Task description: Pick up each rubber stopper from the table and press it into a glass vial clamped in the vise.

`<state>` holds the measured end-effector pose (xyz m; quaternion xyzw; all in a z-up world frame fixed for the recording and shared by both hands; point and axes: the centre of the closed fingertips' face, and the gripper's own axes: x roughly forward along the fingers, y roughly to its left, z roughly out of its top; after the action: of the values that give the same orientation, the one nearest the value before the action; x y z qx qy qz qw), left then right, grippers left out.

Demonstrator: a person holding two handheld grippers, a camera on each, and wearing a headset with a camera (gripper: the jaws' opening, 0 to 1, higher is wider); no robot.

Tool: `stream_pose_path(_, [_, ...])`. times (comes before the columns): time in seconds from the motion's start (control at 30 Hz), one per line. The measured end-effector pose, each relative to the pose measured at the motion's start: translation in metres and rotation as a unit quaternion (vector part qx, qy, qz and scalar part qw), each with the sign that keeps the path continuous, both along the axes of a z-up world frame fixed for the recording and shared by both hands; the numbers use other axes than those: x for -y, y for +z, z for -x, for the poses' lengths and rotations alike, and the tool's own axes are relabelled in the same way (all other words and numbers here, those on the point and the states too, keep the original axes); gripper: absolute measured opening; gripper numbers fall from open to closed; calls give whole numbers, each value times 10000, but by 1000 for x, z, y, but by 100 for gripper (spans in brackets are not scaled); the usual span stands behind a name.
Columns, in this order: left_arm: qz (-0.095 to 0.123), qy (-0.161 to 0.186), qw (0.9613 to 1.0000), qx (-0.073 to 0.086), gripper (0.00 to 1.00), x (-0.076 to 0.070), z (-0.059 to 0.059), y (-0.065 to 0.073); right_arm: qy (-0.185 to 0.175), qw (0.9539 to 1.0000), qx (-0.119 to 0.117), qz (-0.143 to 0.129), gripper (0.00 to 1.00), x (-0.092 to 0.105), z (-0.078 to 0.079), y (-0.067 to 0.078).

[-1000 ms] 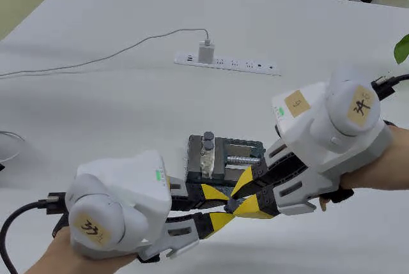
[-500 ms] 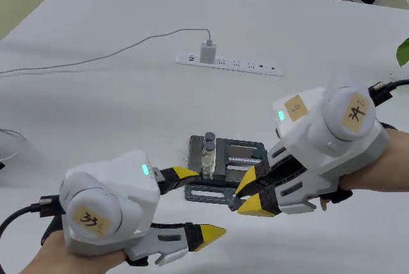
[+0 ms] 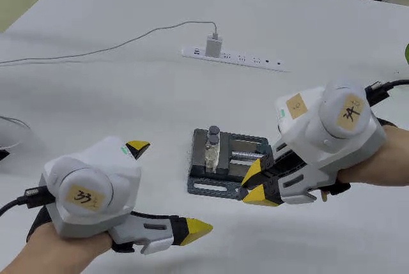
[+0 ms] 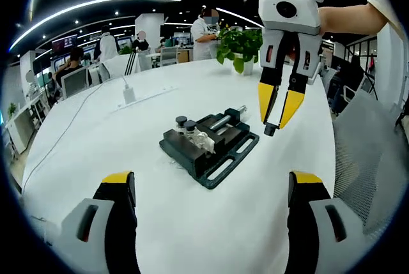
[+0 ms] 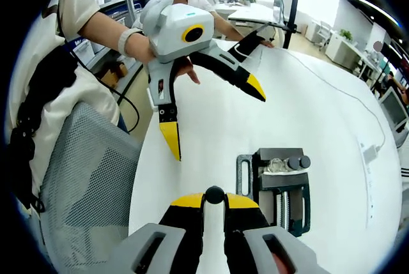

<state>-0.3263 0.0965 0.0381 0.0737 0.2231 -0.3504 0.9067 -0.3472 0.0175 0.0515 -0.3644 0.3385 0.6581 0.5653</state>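
Snugly, the stopper (image 5: 214,193) sits in the right gripper (image 5: 213,202).

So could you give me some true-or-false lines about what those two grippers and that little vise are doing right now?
1. The left gripper is wide open and holds nothing. True.
2. The right gripper is empty. False: it is shut on a small dark rubber stopper.
3. Two vials in the vise already carry dark stoppers. True.
4. The power strip has nothing plugged in. False: a white charger sits in it.
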Motion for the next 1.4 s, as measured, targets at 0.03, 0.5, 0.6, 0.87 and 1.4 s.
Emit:
stream_pose_path(0.03, [-7, -2, 10000, 4, 99, 0, 1, 0, 17, 10000, 24, 7, 6, -1, -2, 0])
stream_pose_path(0.5, [57, 75, 10000, -20, 97, -4, 4, 1, 829, 9940, 605, 366, 5, -17, -45, 13])
stream_pose_path(0.6, [65, 93, 9999, -34, 97, -5, 4, 0, 1167, 9884, 817, 531, 5, -20, -53, 12])
stream_pose_path(0.87, [69, 69, 9999, -143, 95, -5, 6, -4, 2137, 9679, 1103, 725, 5, -32, -61, 6])
stream_pose_path(1.4, [101, 98, 9998, -173, 92, -6, 7, -2, 2841, 9480, 1086, 939, 4, -43, -68, -12])
